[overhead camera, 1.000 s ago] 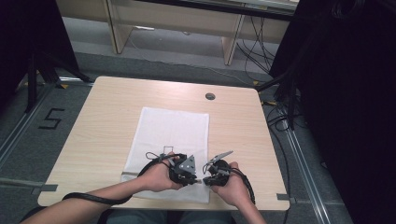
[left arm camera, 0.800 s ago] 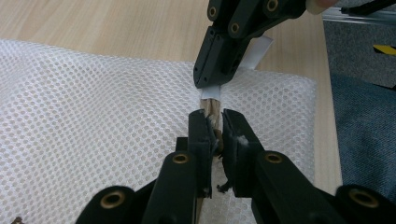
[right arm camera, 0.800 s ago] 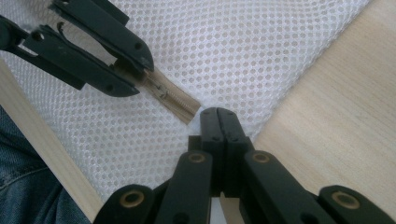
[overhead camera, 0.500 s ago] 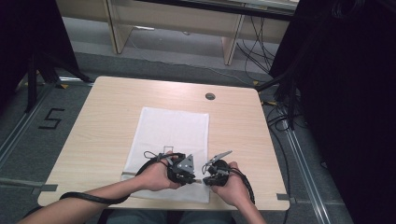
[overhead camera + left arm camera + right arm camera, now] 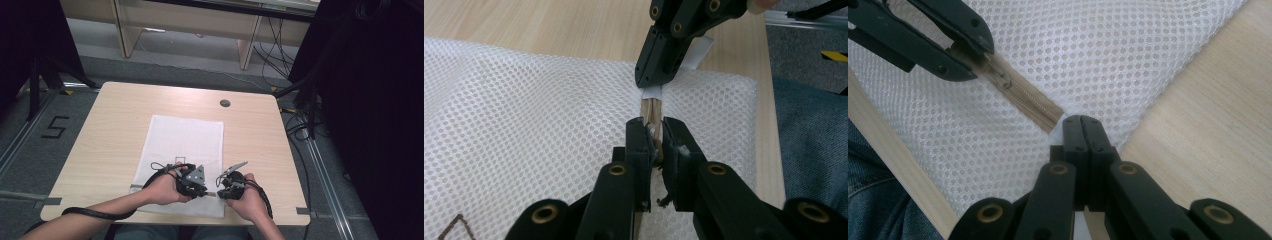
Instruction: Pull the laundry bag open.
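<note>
Mesh bag (image 5: pixel 182 150): laid flat near the worktop (image 5: pixel 115 125) front edge.
Left gripper (image 5: pixel 653 134): clamped on the zipper (image 5: pixel 1023 97) pull.
Right gripper (image 5: pixel 1083 125): closed on the bag's zipper end.

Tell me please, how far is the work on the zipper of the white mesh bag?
Done: both grips are set. The left tongs are shut on the slider, the right tongs on the zipper end at the edge of the mesh bag. In hand: the short stretch between them, which looks closed. Left: running the slider along; which way, I cannot tell.
</note>
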Tool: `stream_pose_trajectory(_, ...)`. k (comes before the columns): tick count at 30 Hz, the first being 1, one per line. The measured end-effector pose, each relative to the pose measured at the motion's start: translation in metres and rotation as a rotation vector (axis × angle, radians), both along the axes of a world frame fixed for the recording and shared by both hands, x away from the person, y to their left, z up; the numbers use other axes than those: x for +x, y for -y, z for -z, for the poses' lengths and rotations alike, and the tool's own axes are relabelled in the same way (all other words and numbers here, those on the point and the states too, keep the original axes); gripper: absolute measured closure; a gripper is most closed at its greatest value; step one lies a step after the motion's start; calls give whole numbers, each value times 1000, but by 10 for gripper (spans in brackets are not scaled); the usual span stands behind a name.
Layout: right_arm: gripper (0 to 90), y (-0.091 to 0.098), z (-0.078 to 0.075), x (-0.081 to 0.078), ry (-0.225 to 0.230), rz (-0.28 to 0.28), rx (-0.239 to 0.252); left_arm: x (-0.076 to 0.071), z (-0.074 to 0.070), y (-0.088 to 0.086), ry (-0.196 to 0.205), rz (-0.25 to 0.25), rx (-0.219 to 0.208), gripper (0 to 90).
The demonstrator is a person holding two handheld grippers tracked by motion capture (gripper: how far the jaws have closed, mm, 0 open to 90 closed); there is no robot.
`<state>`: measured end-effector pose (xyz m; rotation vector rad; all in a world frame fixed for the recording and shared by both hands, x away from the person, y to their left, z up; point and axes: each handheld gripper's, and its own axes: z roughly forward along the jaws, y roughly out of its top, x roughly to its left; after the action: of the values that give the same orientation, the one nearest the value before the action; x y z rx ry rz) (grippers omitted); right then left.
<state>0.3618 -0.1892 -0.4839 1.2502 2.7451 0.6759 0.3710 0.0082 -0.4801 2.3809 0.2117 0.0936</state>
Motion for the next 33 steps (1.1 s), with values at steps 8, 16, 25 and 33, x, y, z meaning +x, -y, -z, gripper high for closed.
stream_pose_trajectory(8,900,1,1,1,15,-13,8,0,-1,-3,-4,-4,-8,819)
stream_pose_trajectory(16,900,0,1,0,15,-12,8,1,-1,-5,2,3,-10,819)
stream_pose_trajectory(25,900,0,1,0,17,-12,2,0,-1,-6,-4,0,-8,820)
stream_pose_trajectory(33,900,0,1,0,16,-10,6,0,-1,-8,0,3,-12,819)
